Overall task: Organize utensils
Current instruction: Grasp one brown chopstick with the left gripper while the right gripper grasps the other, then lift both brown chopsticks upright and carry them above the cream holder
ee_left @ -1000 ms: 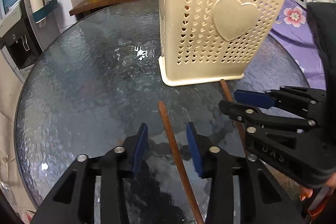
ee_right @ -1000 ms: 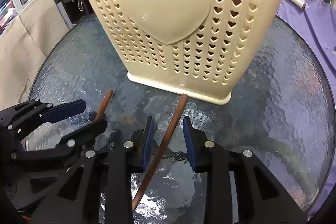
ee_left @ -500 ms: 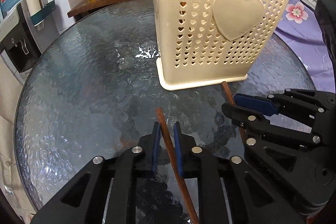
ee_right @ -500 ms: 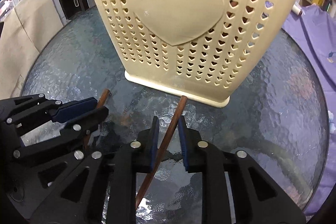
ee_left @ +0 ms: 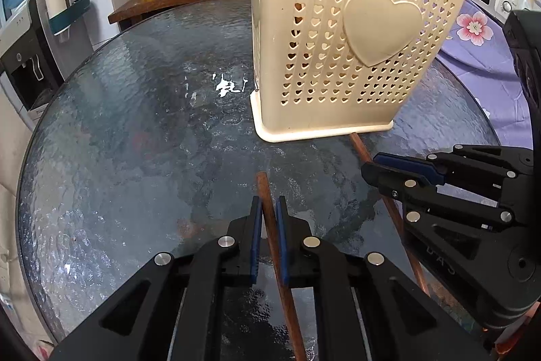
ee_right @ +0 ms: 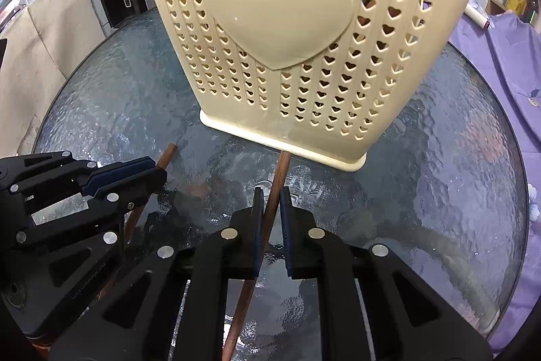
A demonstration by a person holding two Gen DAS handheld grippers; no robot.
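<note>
Two chopsticks (ee_left: 270, 225) (ee_right: 274, 192) on counter (ee_left: 118, 158) before basket (ee_left: 338, 39) — each clamped: left gripper (ee_left: 268, 219), right gripper (ee_right: 270, 208), jaws just closed. Neither binned — lift and drop remain.

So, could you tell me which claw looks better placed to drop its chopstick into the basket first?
Probably the right claw: its chopstick's tip nearly reaches the base of the basket. The left claw grips its chopstick farther back.
</note>
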